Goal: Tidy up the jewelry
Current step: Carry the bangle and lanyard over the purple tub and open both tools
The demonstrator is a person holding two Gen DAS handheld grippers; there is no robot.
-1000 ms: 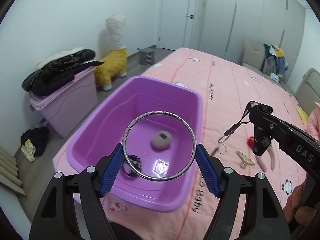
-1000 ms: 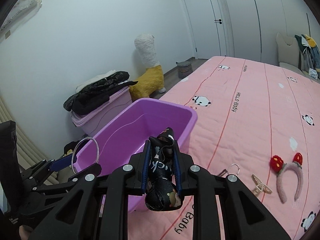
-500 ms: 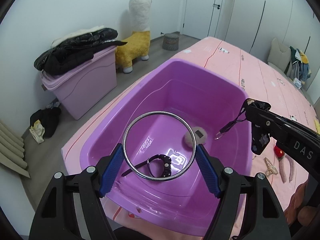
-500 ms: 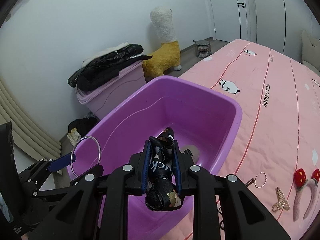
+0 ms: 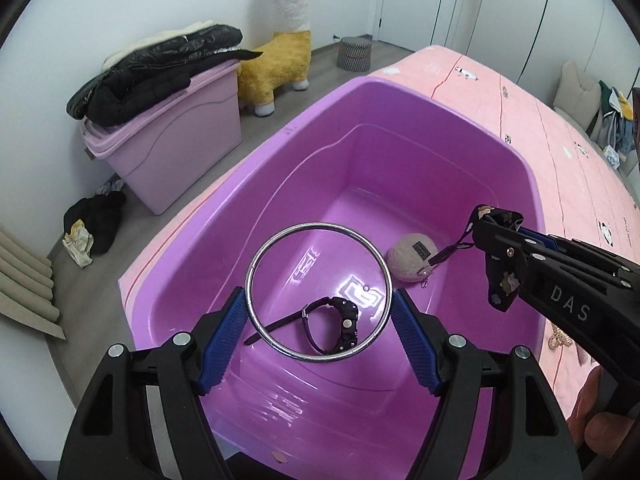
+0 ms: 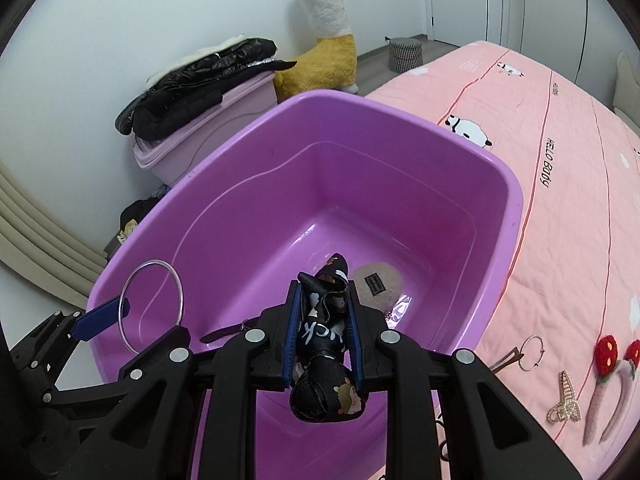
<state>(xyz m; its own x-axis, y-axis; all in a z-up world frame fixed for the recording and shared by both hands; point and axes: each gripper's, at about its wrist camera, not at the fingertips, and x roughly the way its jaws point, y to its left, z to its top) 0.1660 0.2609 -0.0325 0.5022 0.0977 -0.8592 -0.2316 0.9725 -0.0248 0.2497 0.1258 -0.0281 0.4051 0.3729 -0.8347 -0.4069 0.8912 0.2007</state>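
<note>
My left gripper is shut on a large silver ring, held over the near end of a purple tub; it also shows in the right wrist view. My right gripper is shut on a black printed lanyard, held over the tub; its strap end hangs down in the left wrist view. In the tub lie a black watch and a beige round pouch.
The tub stands on a pink bed. On the bed to the right lie a small hoop, a gold hair clip and a pink headband with red ornaments. A lilac bin with a black jacket and a plush alpaca stand on the floor.
Both grippers have moved left from the bed to above the tub, carrying the ring and the lanyard. Their grips have not changed.
</note>
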